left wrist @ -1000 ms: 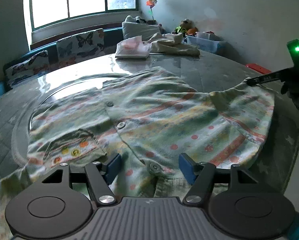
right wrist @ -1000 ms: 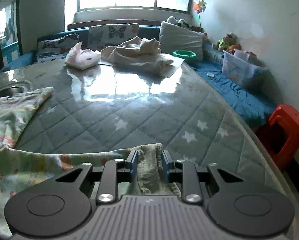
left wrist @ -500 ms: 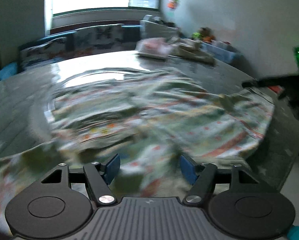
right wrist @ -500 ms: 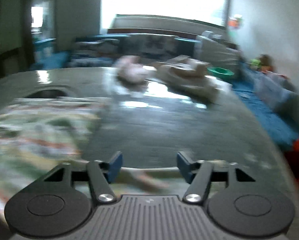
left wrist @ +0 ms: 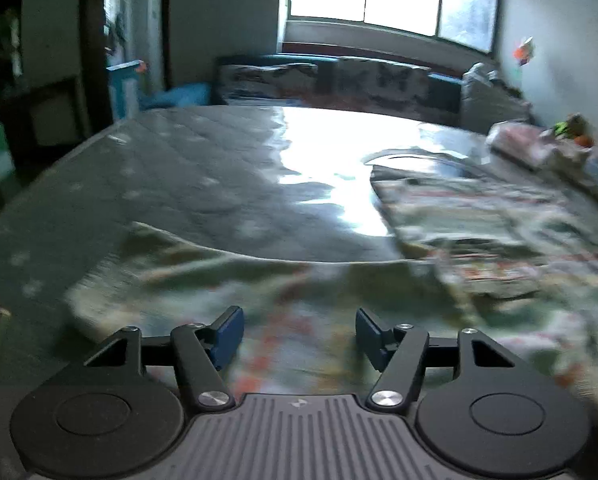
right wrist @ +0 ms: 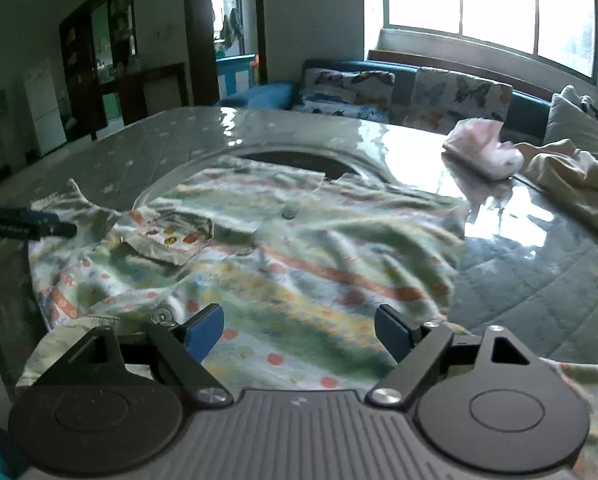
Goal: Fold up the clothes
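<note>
Striped cotton of the shirt, spread flat on the quilted table, is best regripped at what seems a sleeve, since the left gripper and right gripper, just opened, hold nothing.

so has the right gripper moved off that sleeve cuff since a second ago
Yes. The right gripper let go of the cuff, jaws just opening, and swung left, toward the shirt, away from the window.

Striped, dotted shirt spread on table beyond parted fingers.
</note>
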The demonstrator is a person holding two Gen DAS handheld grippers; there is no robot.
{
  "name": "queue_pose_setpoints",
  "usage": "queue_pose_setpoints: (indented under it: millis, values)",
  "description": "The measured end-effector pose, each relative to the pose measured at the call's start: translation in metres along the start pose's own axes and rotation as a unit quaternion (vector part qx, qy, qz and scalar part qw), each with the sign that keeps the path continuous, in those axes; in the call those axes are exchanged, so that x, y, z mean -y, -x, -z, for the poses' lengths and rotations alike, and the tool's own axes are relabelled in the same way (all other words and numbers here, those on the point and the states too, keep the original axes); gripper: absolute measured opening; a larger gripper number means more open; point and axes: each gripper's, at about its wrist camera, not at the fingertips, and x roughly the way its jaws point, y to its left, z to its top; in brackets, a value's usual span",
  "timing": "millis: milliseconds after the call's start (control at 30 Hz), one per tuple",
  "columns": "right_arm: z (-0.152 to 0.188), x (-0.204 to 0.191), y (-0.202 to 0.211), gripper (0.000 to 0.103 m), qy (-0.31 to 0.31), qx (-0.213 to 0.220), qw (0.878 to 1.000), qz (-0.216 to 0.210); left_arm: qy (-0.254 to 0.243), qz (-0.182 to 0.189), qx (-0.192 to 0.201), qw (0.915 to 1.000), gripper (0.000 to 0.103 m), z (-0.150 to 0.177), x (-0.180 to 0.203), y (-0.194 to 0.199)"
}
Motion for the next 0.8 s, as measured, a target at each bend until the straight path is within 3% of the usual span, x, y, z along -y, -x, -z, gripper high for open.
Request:
queue_pose_setpoints:
  millis: [200, 400, 567, 800]
  values:
    - [0.003, -0.001, -0.012, 0.088, -0.001, -0.016, 1.000, 0.001, 0.031, -0.056, 0.005, 0.9980, 0.063, -0.010, -0.041, -0.015]
    - [0.007, -0.003, -0.020, 0.096, 0.006, -0.024, 1.000, -0.001, 0.027, -0.089, 0.001, 0.9957, 0.063, -0.024, -0.059, -0.029]
    - [0.008, -0.007, -0.022, 0.103, 0.015, -0.026, 1.000, -0.002, 0.029, -0.086, -0.005, 0.9958, 0.061, -0.033, -0.062, -0.035]
    - [0.011, -0.008, -0.024, 0.103, 0.019, -0.016, 1.000, -0.001, 0.063, -0.082, 0.007, 0.9946, 0.062, -0.039, -0.070, -0.023]
